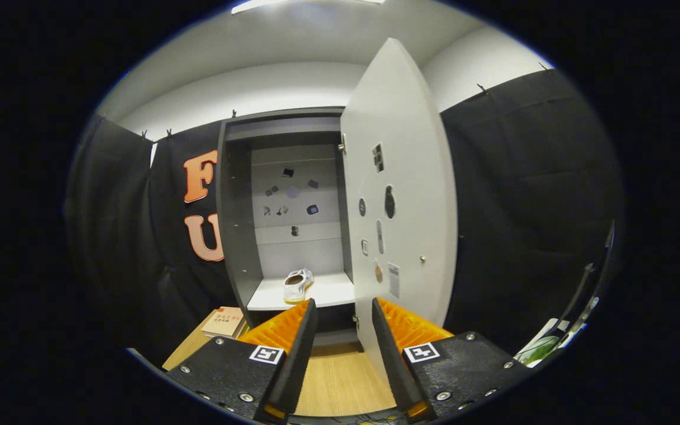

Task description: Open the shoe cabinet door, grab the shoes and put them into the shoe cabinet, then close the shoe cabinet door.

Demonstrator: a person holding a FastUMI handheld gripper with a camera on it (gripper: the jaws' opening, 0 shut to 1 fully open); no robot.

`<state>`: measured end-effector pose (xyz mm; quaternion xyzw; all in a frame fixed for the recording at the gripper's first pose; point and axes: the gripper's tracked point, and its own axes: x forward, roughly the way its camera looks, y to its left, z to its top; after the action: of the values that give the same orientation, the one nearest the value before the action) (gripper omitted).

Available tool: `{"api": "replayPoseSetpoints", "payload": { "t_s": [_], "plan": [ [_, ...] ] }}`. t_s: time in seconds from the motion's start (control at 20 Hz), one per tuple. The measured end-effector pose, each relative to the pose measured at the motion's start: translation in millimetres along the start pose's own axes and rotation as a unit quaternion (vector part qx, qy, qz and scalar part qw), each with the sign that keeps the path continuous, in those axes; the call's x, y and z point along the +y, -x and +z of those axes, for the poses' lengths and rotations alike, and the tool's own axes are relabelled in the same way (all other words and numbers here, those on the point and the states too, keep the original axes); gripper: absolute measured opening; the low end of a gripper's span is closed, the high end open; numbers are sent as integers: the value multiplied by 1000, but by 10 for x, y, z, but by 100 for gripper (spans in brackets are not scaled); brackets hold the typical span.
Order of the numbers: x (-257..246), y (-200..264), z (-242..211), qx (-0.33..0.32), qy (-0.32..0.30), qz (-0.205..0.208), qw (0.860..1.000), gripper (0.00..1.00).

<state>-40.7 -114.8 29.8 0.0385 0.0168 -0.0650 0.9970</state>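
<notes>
Gripper (343,310) gapes empty, door (402,177) edge seemingly just ahead, shoe (297,285) shelved beyond.

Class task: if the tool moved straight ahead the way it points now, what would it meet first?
Probably the lower edge of the open cabinet door, just ahead of the open tool, nearest its right-hand finger. Left of it, the way leads into the cabinet toward the white shoe on the shelf. Depth is unclear.

Black cloth (529,195) hangs on the booth's walls, fixed by small clips at its top edge. Above it the wall (257,94) is white, with a bright ceiling light (293,5) overhead. The floor (340,378) is light wood, and a book (223,322) lies on it near the cloth
</notes>
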Motion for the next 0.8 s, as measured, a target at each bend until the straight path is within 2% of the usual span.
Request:
{"api": "replayPoseSetpoints", "payload": {
  "t_s": [0.2, 0.45, 0.8],
  "plan": [
    [-521, 159, -12, 0, -1, -48, 999, 65],
    [-979, 133, -13, 4, -11, -72, 997, 69],
    [-1229, -145, 18, 0, -12, -63, 998, 73]
  ]
}}
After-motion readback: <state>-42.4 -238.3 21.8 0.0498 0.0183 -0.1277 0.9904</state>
